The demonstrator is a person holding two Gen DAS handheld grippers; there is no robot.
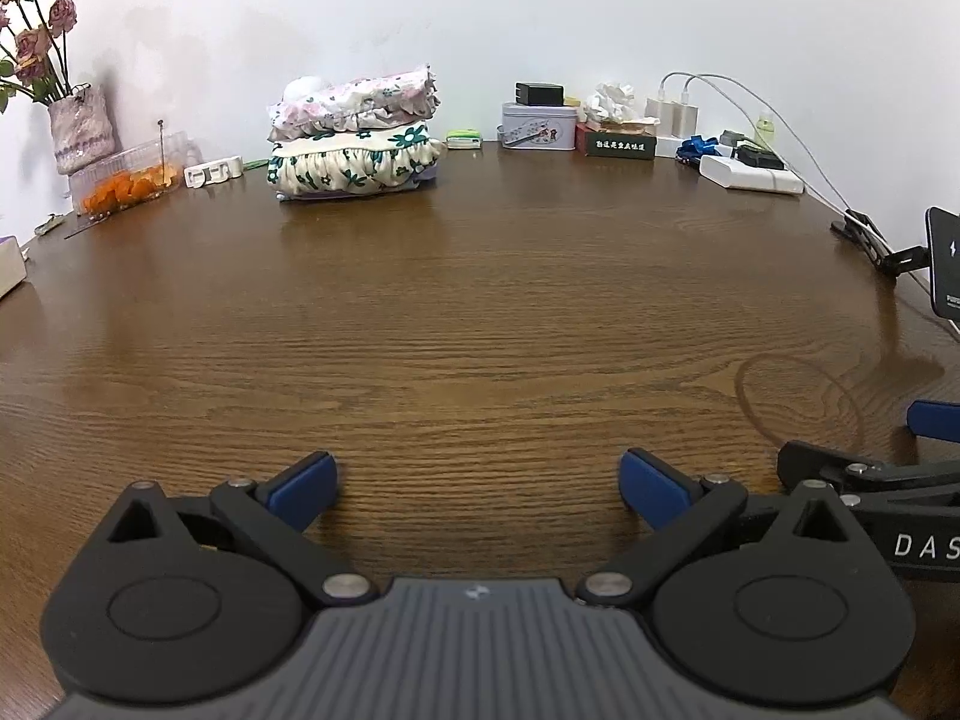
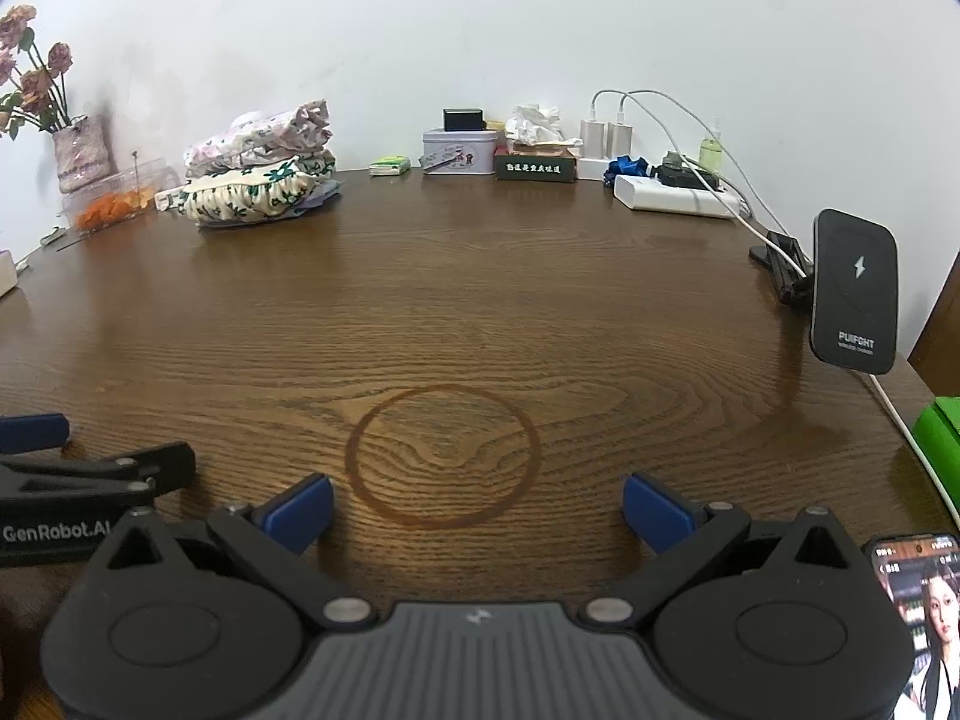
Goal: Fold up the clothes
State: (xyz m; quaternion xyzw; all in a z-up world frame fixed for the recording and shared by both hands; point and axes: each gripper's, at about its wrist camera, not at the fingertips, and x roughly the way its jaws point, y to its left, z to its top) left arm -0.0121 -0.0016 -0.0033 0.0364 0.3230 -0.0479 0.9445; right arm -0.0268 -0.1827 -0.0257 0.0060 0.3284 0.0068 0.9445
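Both tools, left [image 1: 477, 483] and right [image 2: 477, 507], hover side by side over the bare bench [image 1: 480, 312], jaws wide and empty; the folded clothes [image 1: 354, 138] sit stacked far off by the wall

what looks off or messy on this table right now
One mark stands out: a dark ring stain on the wooden table, just ahead of the open right hand-held gripper. The folded clothes sit in a neat stack at the back, though the top piece slopes a little. Nothing is spilled or broken.
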